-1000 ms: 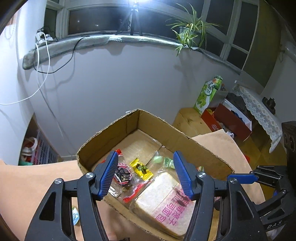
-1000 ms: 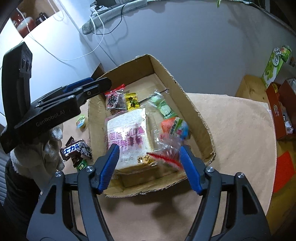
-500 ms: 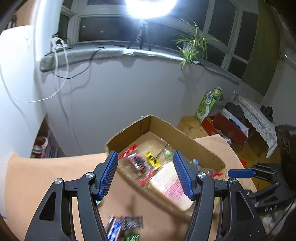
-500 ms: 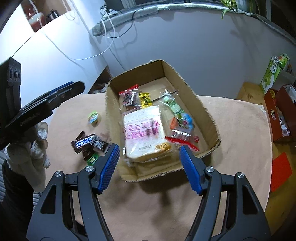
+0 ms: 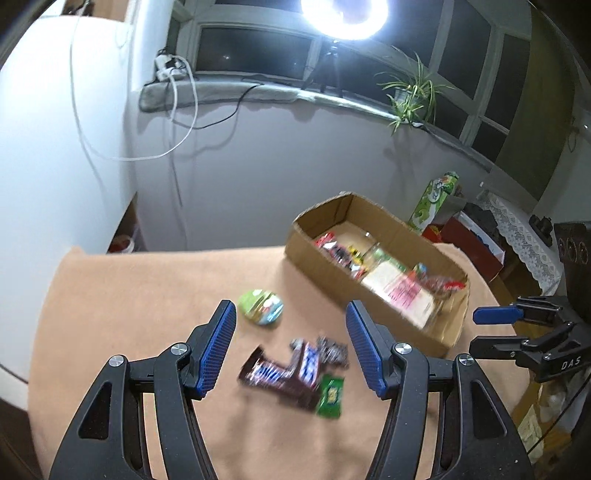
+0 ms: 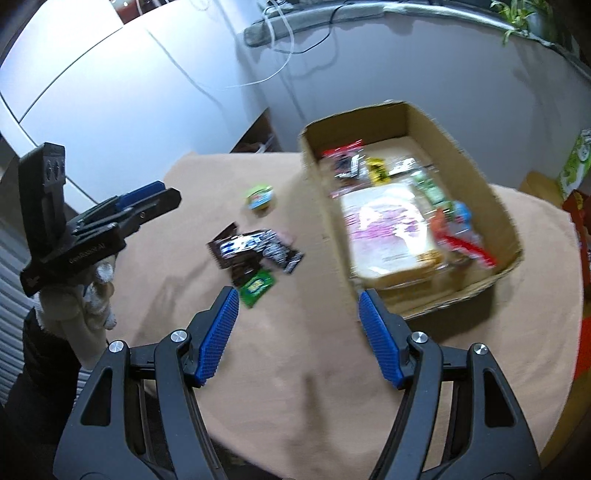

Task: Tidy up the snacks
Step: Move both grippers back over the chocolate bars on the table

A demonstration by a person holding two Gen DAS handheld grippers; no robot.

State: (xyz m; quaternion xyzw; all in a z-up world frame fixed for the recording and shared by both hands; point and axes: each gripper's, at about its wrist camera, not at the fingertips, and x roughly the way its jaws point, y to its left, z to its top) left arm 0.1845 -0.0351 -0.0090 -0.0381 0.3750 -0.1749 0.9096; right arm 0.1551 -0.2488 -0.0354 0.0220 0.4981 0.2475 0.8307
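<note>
A cardboard box sits on the tan tablecloth and holds a bagged loaf of bread, several small packets and candies. Left of the box lie dark chocolate bars, a small green packet and a round green snack cup. My left gripper hangs open above the chocolate bars, nothing between its fingers. My right gripper is open over bare cloth near the box's front corner. Each gripper also shows at the edge of the other's view.
A white wall with a windowsill, cables, a potted plant and a bright lamp stands behind the table. A green carton and red boxes sit on a low stand to the right. A person's pale sleeve holds the left gripper.
Both grippers pulled back and away from the box toward the left. The box now sits farther off and the loose snacks on the cloth have come into view. Neither jaw opening changed.
</note>
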